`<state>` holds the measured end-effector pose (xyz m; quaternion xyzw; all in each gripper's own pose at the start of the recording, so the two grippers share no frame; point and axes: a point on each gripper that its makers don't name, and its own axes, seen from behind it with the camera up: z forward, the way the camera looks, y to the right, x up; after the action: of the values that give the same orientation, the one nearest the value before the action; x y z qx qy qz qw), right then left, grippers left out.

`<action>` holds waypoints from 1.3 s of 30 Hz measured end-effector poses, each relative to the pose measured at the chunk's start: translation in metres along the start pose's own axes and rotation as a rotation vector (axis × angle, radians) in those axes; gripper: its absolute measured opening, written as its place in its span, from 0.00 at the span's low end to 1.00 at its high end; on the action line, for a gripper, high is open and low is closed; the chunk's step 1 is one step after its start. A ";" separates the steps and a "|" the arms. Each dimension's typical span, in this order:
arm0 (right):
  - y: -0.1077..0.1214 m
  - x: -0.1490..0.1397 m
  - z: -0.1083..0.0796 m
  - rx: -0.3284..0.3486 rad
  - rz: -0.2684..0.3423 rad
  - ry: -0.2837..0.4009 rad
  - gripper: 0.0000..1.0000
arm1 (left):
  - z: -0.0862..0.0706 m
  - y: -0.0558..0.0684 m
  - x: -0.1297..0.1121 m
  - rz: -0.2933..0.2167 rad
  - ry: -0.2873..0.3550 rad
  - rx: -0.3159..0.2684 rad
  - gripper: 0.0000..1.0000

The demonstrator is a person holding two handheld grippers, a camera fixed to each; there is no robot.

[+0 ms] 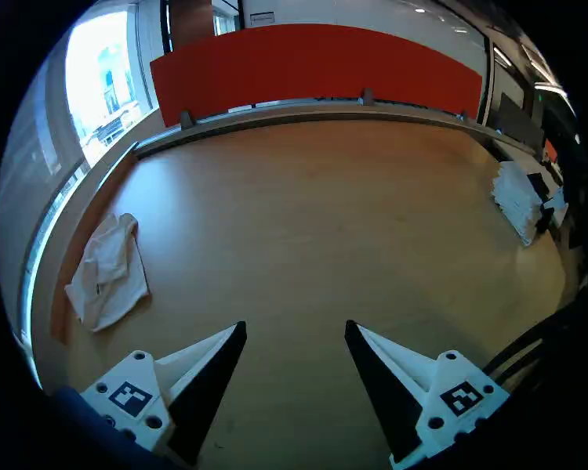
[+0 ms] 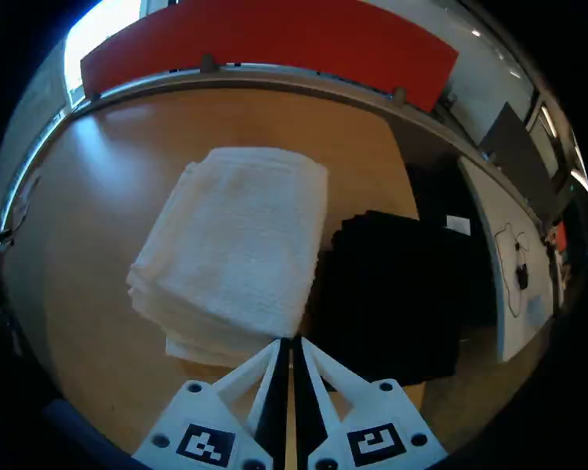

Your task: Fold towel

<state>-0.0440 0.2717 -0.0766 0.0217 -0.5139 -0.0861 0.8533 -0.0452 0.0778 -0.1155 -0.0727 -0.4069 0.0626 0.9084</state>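
Nearby, folded white towels [image 2: 231, 243] sit stacked beside what seems black cloth [image 2: 396, 290].

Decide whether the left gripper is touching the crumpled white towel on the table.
Apart. In the left gripper view, the open left gripper sits over bare table, with a wide stretch of wood between it and the crumpled white towel.

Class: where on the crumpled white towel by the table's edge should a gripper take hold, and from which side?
Probably the flat lower-right corner of the crumpled towel, approached from the table centre; its other end is bunched beside the table edge.
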 end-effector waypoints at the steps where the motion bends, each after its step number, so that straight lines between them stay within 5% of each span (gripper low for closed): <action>1: 0.000 -0.001 0.002 -0.004 0.003 -0.004 0.03 | 0.000 0.000 0.000 0.001 0.000 0.000 0.93; 11: 0.001 -0.001 0.005 -0.040 0.011 0.007 0.06 | -0.002 -0.002 0.000 -0.004 0.003 0.002 0.94; 17: 0.003 0.008 -0.011 -0.069 -0.001 0.074 0.22 | -0.001 -0.004 0.001 -0.001 0.005 0.004 0.93; 29: -0.005 0.024 -0.038 -0.094 -0.014 0.175 0.99 | 0.000 -0.003 0.005 0.001 0.013 -0.004 0.93; 39: -0.014 0.031 -0.039 -0.097 0.008 0.208 1.00 | -0.001 -0.005 0.009 0.000 0.022 -0.007 0.93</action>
<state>0.0030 0.2511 -0.0702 -0.0127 -0.4177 -0.1046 0.9024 -0.0384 0.0742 -0.1091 -0.0767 -0.3972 0.0604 0.9125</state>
